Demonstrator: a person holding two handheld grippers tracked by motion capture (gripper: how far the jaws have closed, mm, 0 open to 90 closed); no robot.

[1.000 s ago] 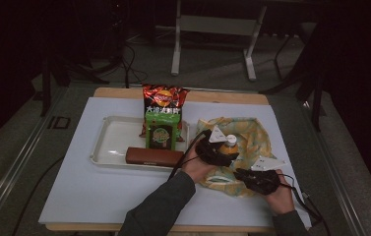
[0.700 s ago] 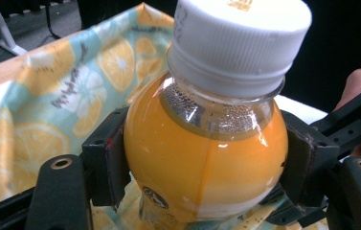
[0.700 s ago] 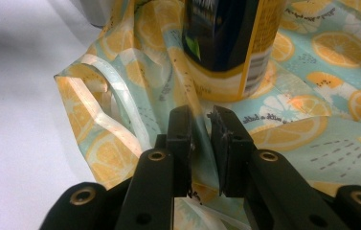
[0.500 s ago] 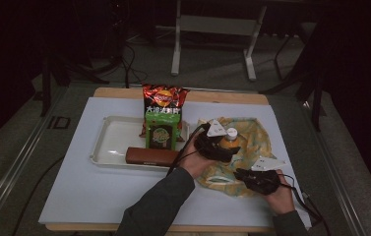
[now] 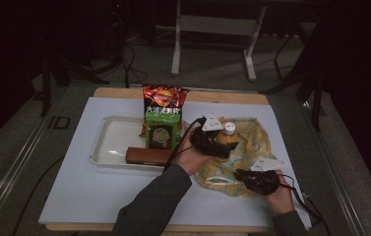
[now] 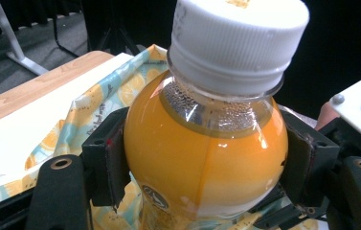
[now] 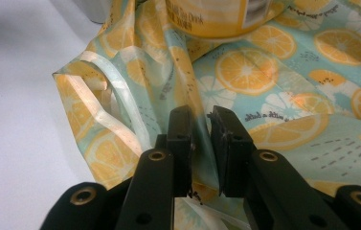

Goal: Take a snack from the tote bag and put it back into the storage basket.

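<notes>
An orange juice bottle (image 5: 228,133) with a white cap stands upright between the jaws of my left gripper (image 5: 216,143). In the left gripper view the pads (image 6: 113,163) press on both sides of the bottle (image 6: 207,139), just under its neck. The bottle hangs over a lemon-print bag (image 5: 254,147) that lies rumpled on the white mat. My right gripper (image 5: 242,176) sits at the bag's near edge. Its jaws (image 7: 201,129) are nearly together, pinching a fold of the bag (image 7: 283,72) beside its pale handle. The bottle's base (image 7: 216,17) shows above that fold.
Left of the bag is a white tray (image 5: 105,122). It holds a red chips bag (image 5: 164,98), a green packet (image 5: 162,130) and a brown bar (image 5: 146,156). The white mat (image 5: 94,196) covers a wooden table. A metal stand is on the floor beyond the table.
My left gripper has lifted the bottle a little higher above the bag. The right gripper has stayed put on the bag's edge.
</notes>
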